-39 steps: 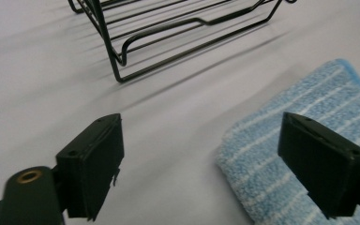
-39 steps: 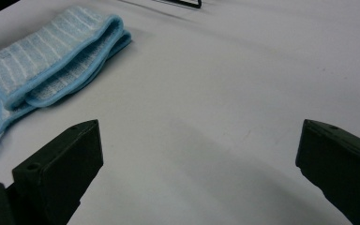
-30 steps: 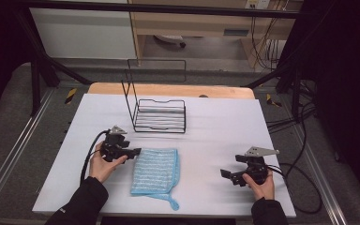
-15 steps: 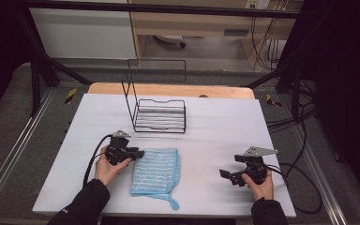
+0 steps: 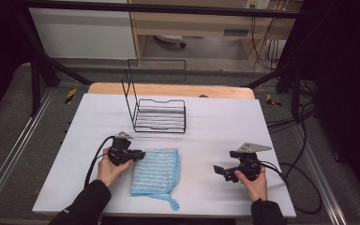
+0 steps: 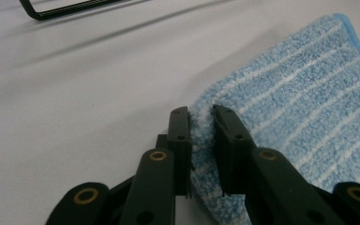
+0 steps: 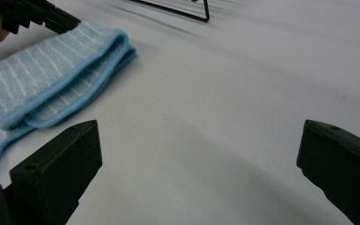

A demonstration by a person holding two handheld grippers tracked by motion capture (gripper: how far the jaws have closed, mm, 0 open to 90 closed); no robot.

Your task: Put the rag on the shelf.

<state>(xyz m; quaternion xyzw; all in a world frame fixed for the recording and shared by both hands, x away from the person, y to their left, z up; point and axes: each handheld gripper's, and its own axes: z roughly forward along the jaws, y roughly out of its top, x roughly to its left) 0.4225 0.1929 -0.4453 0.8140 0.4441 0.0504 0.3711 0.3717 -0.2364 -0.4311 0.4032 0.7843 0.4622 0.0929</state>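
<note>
Your left gripper (image 5: 139, 154) has its jaws pinched on the upper-left corner of the folded blue cloth (image 5: 155, 172), which lies flat on the white table (image 5: 215, 126) just at 3 o'clock of your left hand (image 5: 108, 169), its loop trailing toward 5 o'clock. Your right gripper (image 5: 219, 169) sits well apart at 3 o'clock of the cloth, jaws spread wide over bare table and holding nothing. The wire rack (image 5: 159, 115) stands at 12 o'clock of the cloth, not touching it.
</note>
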